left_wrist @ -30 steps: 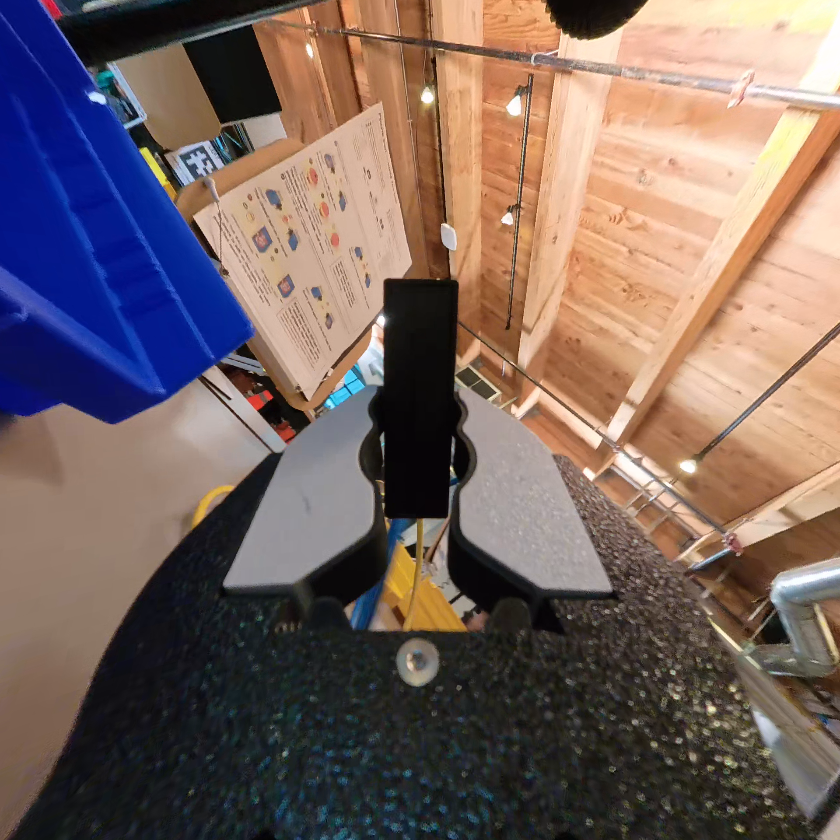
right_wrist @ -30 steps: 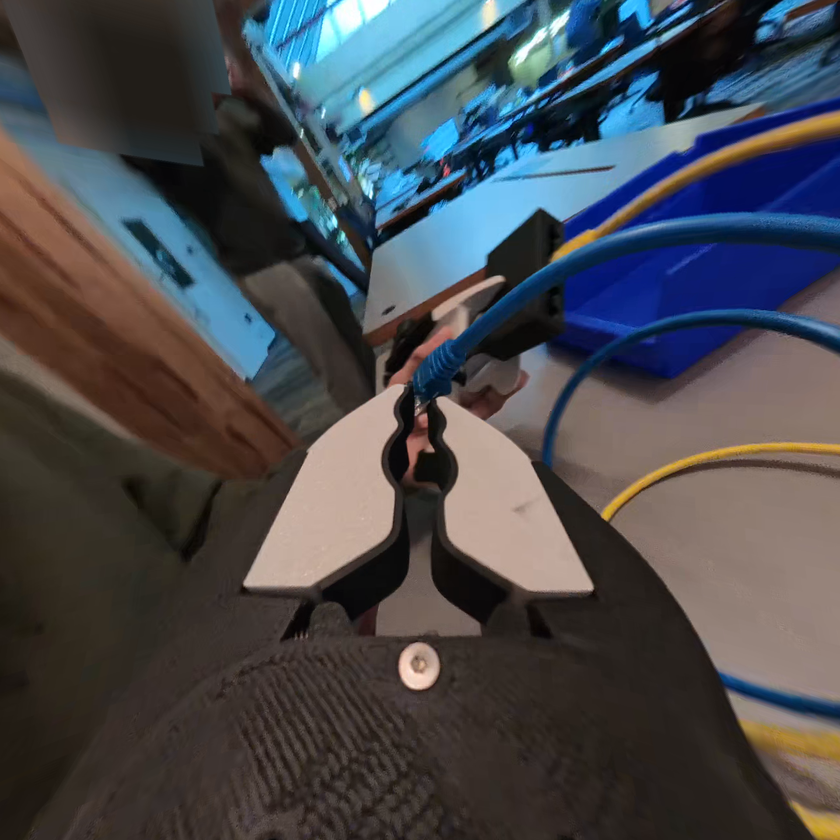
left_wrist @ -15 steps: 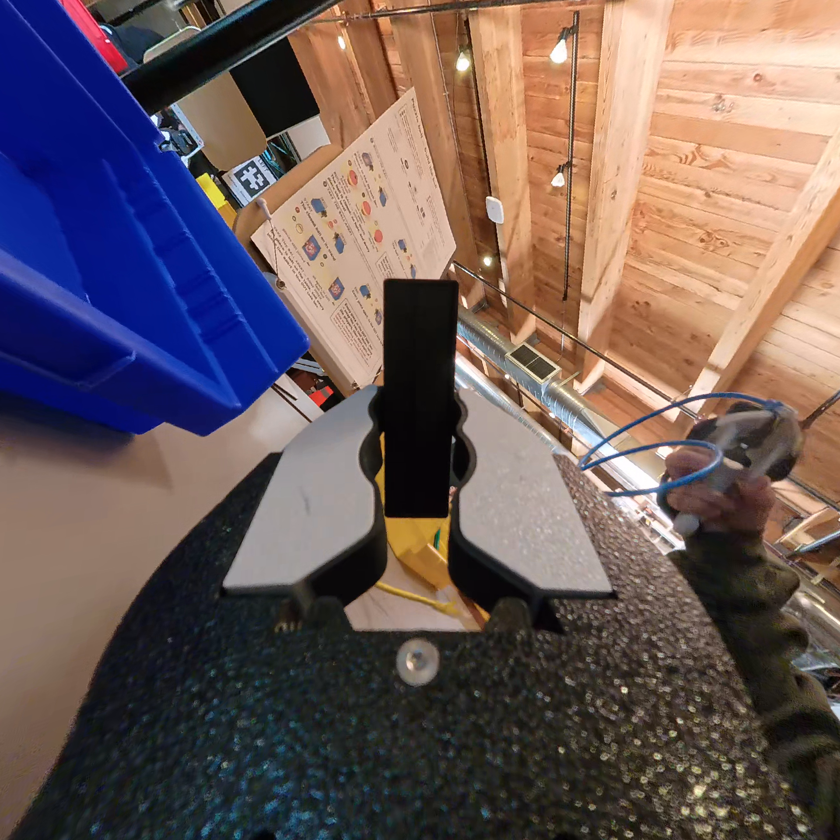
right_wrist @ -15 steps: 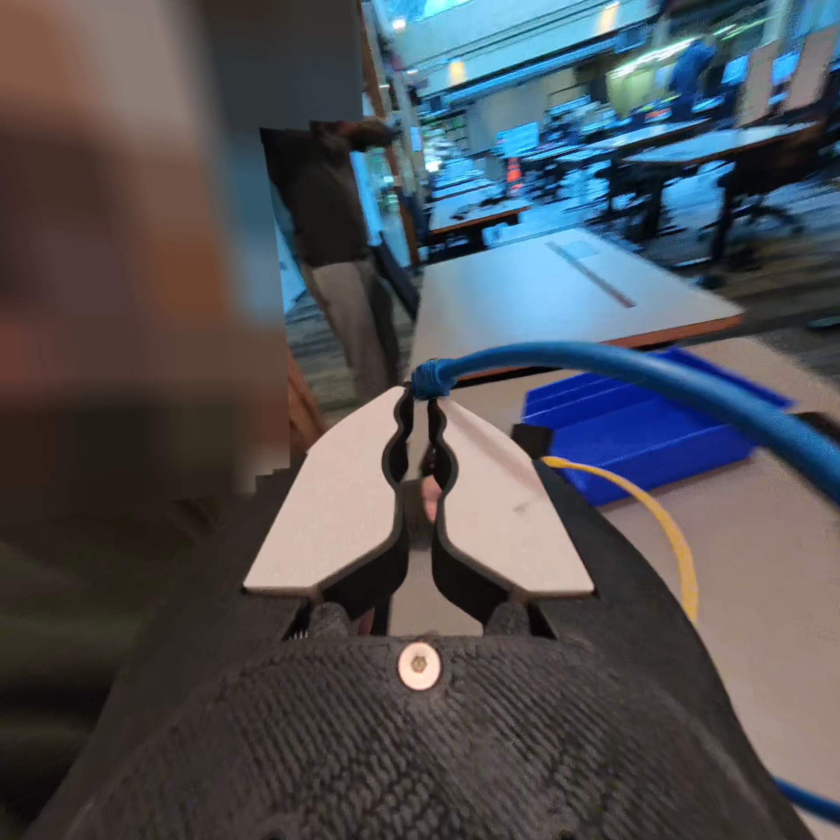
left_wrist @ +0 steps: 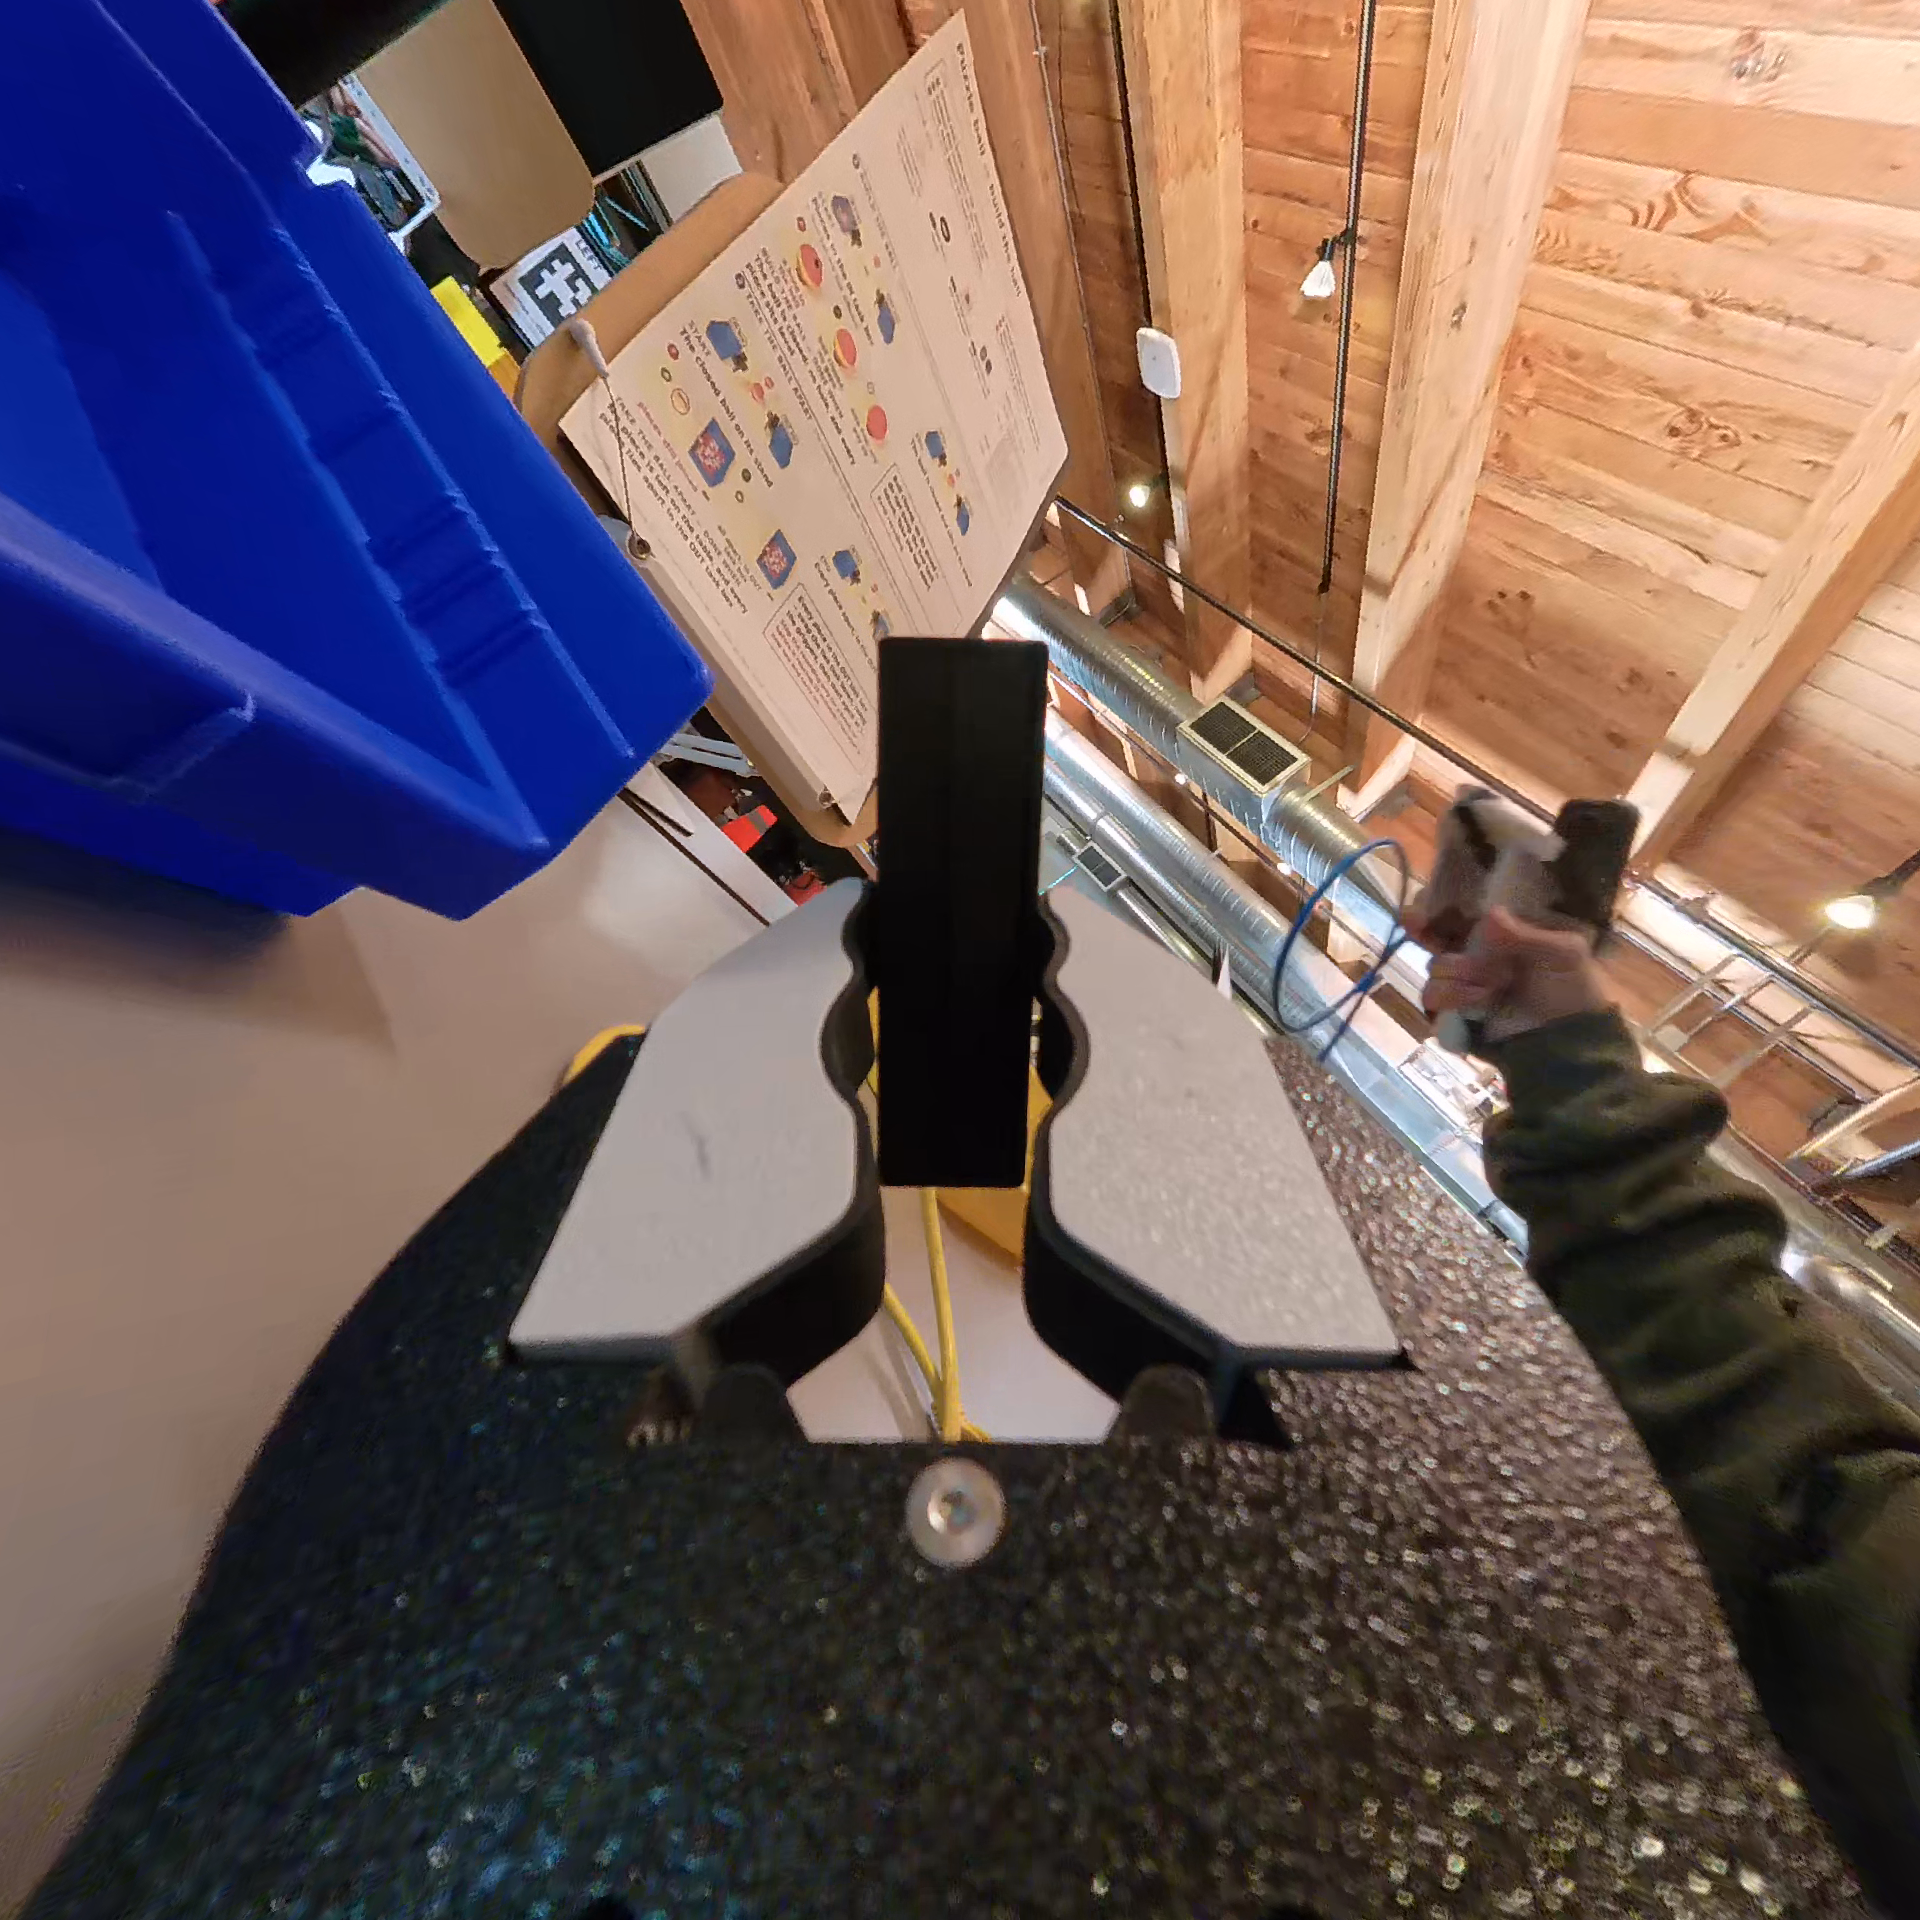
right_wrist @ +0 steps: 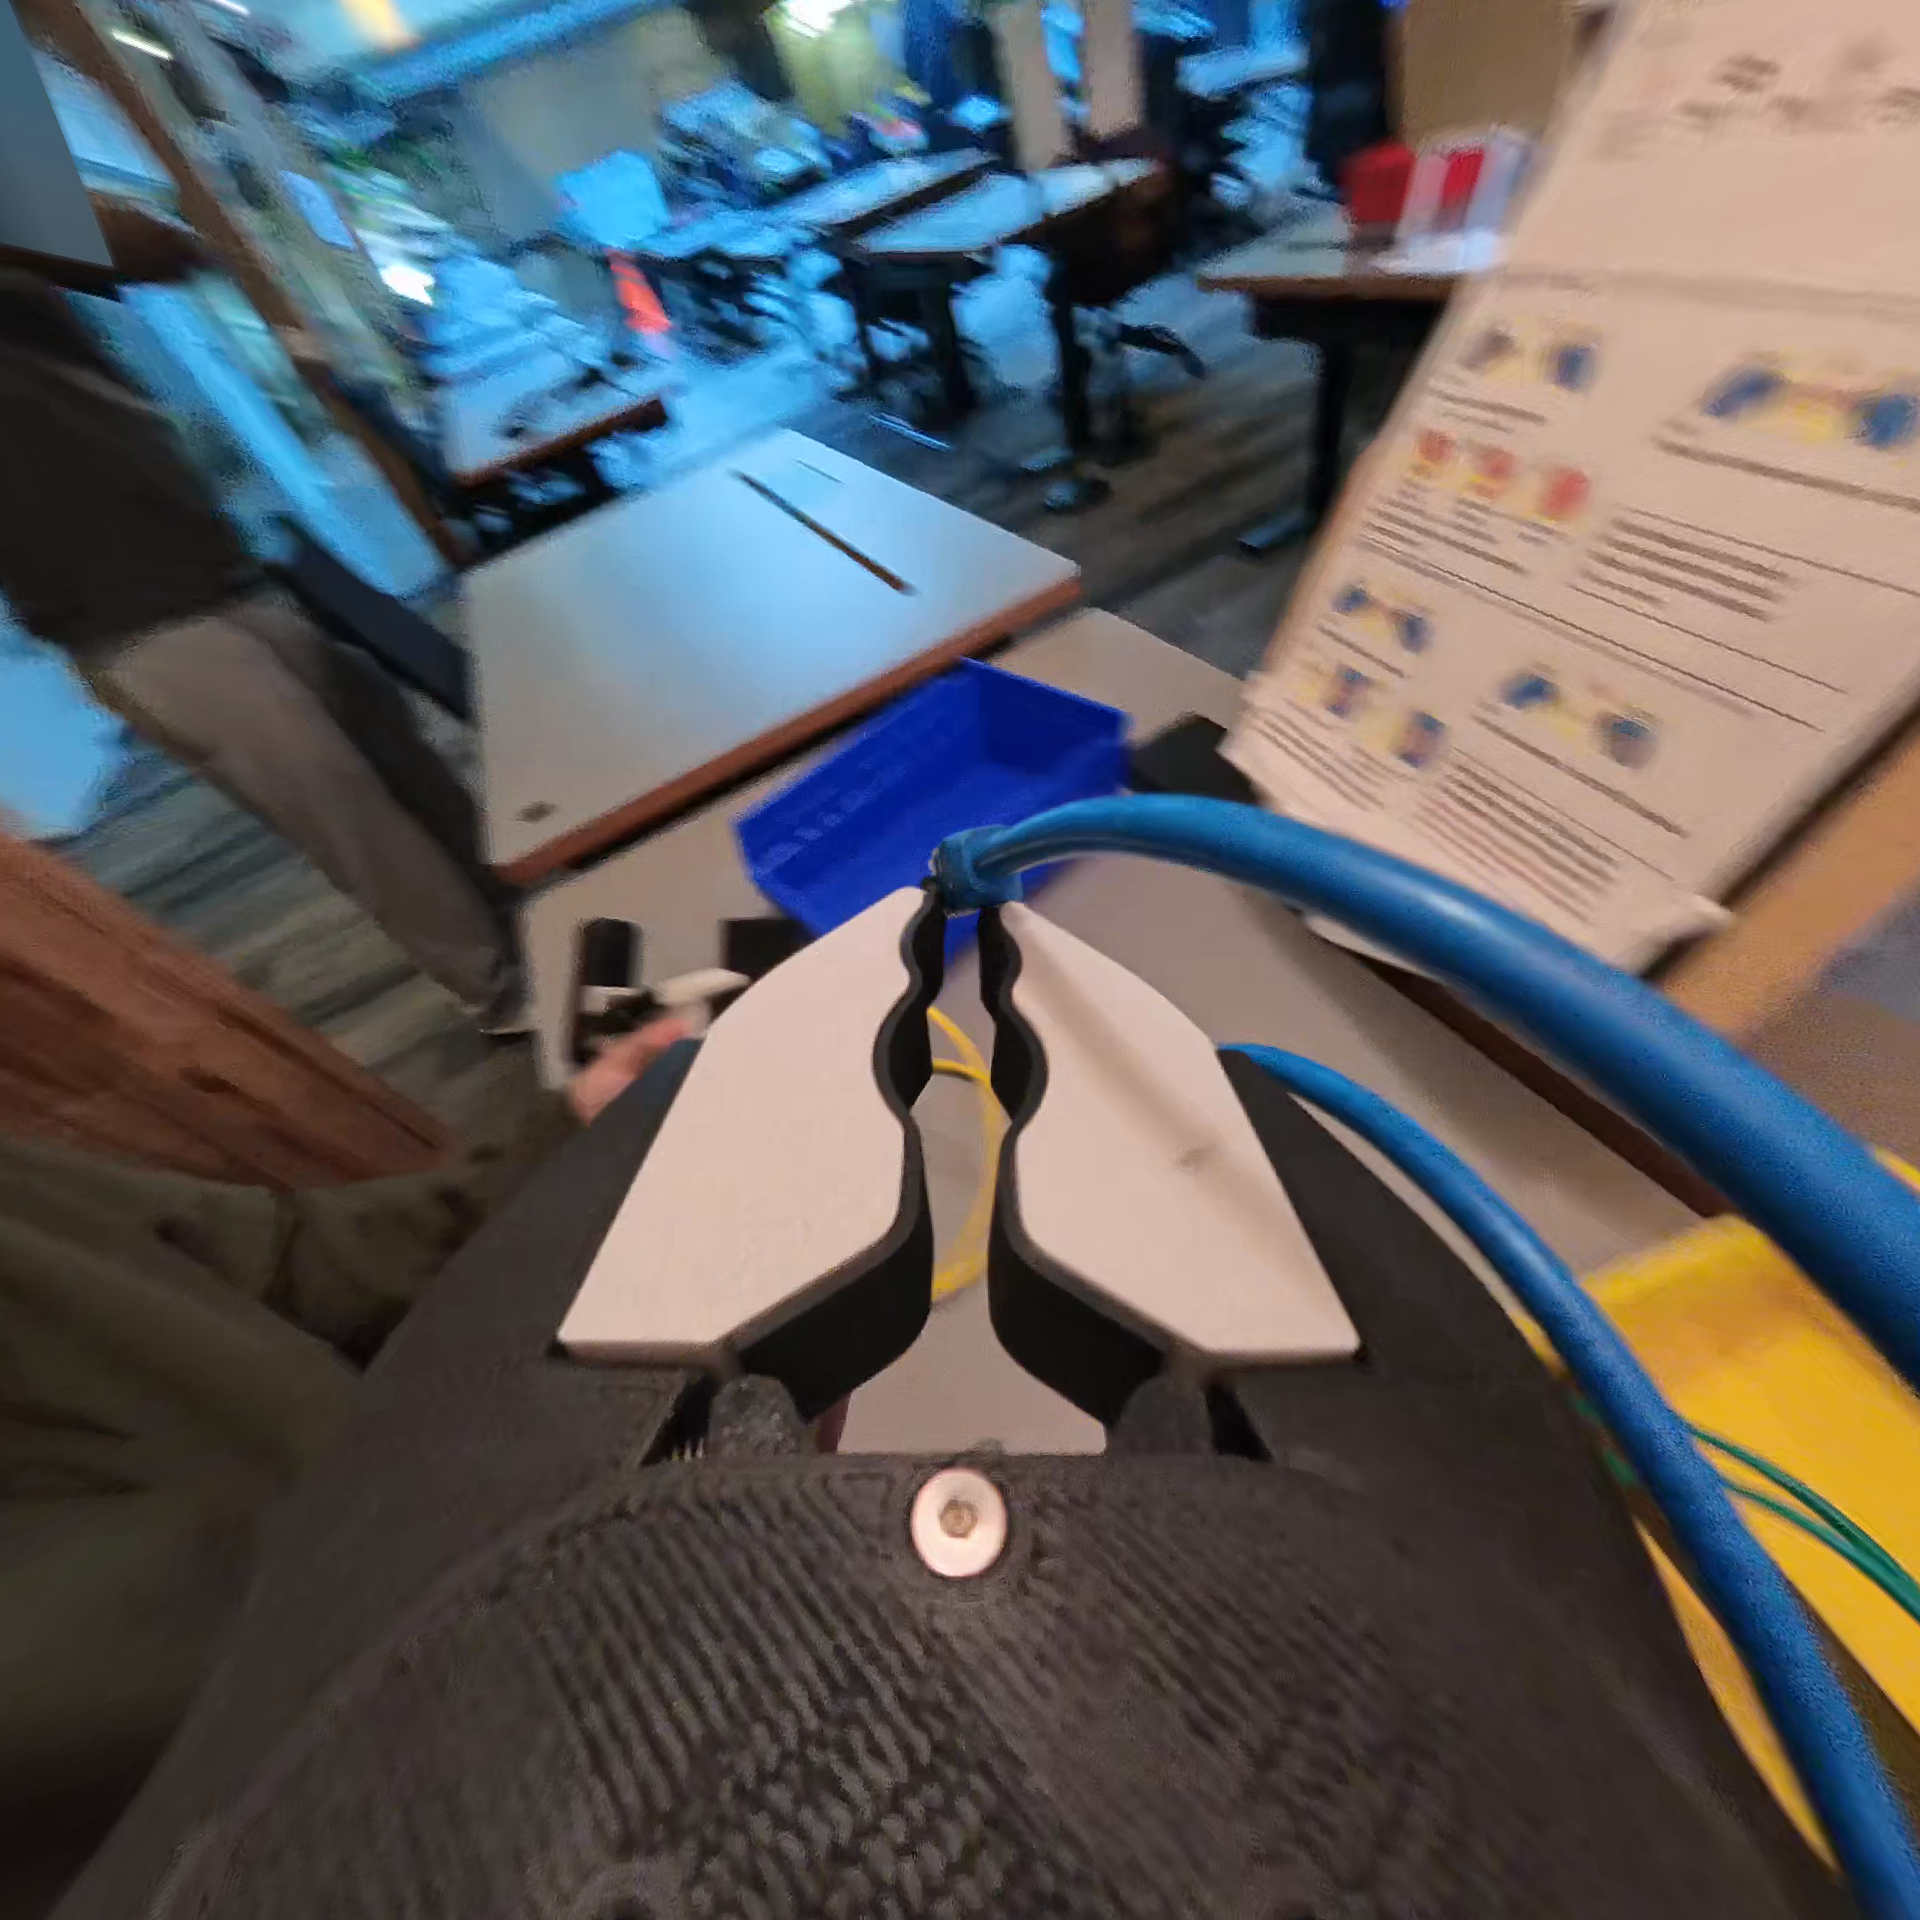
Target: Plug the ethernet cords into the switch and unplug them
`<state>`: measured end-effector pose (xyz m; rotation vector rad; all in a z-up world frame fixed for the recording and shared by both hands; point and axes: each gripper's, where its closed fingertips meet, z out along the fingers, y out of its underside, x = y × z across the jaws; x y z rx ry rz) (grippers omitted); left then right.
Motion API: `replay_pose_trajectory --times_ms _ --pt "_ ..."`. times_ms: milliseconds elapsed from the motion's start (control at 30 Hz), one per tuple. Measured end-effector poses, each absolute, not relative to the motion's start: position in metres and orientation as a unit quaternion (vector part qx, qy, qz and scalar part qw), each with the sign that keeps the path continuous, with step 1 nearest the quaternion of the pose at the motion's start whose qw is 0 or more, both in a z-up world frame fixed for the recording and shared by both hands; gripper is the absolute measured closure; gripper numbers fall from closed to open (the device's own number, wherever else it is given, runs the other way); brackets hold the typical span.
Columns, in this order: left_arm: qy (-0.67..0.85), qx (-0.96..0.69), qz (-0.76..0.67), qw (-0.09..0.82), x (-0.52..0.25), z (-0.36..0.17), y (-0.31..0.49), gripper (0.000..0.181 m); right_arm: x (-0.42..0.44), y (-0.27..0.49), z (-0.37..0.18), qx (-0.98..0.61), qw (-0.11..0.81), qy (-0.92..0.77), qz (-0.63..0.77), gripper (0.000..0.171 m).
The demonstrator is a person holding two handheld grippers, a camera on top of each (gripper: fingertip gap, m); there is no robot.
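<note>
In the left wrist view my left gripper (left_wrist: 958, 925) is shut on the black switch (left_wrist: 961, 790), which I see edge-on and upright between the fingers. Farther right in that view a hand holds my right gripper (left_wrist: 1517, 873), well apart from the switch, with a loop of blue ethernet cord (left_wrist: 1335, 956) hanging from it. In the right wrist view my right gripper (right_wrist: 961, 920) is shut on the plug end of the blue cord (right_wrist: 1455, 966), which arcs off to the right. A yellow cord (right_wrist: 977, 1132) lies on the table below.
A blue bin (left_wrist: 270, 540) sits close on the left; it also shows in the right wrist view (right_wrist: 935, 769). A poster board (right_wrist: 1610, 582) stands at the right, with a yellow bin (right_wrist: 1745, 1392) below it. A person (right_wrist: 260, 707) stands at the left.
My right gripper has swung away from the switch with the blue cord's plug still in it, and now faces the poster. My left gripper has tilted, still holding the switch.
</note>
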<state>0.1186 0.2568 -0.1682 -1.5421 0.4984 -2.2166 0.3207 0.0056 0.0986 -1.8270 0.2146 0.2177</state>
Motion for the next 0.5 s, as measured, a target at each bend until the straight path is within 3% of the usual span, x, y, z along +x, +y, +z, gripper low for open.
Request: replay_pose_trajectory --times_ms 133,367,500 --pt "0.185 -0.547 -0.793 0.196 0.119 -0.166 0.254 0.155 0.376 -0.013 0.041 -0.787 0.585 0.174 0.084 0.164" --pt "0.188 -0.544 -0.793 0.202 0.117 -0.164 0.257 0.155 0.398 -0.019 -0.060 -0.761 0.555 0.273 0.194 0.164" --pt "0.190 -0.544 -0.792 0.200 0.119 -0.164 0.256 0.155 0.426 -0.024 -0.103 -0.755 0.534 0.337 0.175 0.163"
